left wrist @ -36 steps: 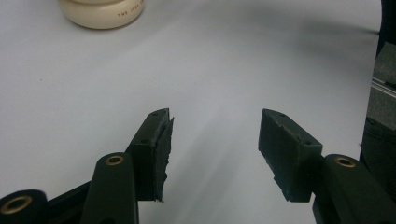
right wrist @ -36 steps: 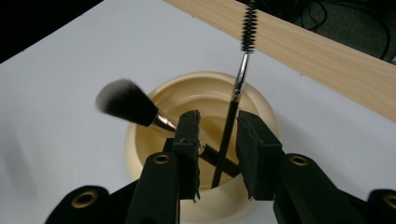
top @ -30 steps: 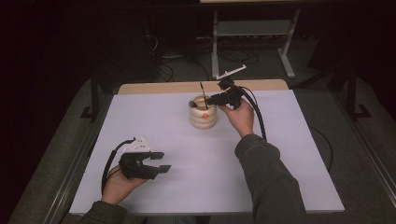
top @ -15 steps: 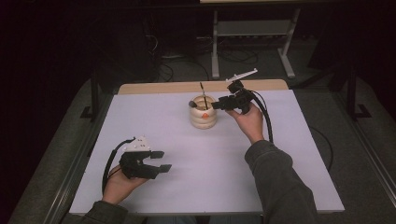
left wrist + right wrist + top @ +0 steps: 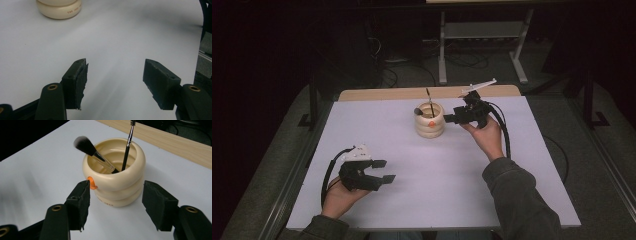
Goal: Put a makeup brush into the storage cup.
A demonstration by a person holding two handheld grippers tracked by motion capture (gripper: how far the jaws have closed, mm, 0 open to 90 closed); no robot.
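Observation:
A cream ribbed pot (image 5: 430,121) stands at the back middle of the white table (image 5: 437,180). It holds a fluffy brush (image 5: 86,145) leaning left and a thin black brush (image 5: 127,145) standing almost upright. My right gripper (image 5: 450,119) is just right of the pot and points at it; its jaws have just been opening, and nothing is between them. The pot (image 5: 117,170) is a little ahead of its pads. My left gripper (image 5: 384,170) rests low at the front left. Its jaws have also just been opening, and they stand wide over bare table (image 5: 115,50).
A strip of bare wood (image 5: 412,93) runs along the table's far edge. Behind it, a metal stand (image 5: 482,35) and cables lie on the dark floor. Cables trail from both grippers. An orange dot (image 5: 92,183) marks the pot's side.
The right gripper has drawn back to the right, away from the pot, and its jaws have spread. The left hand has stayed where it was.

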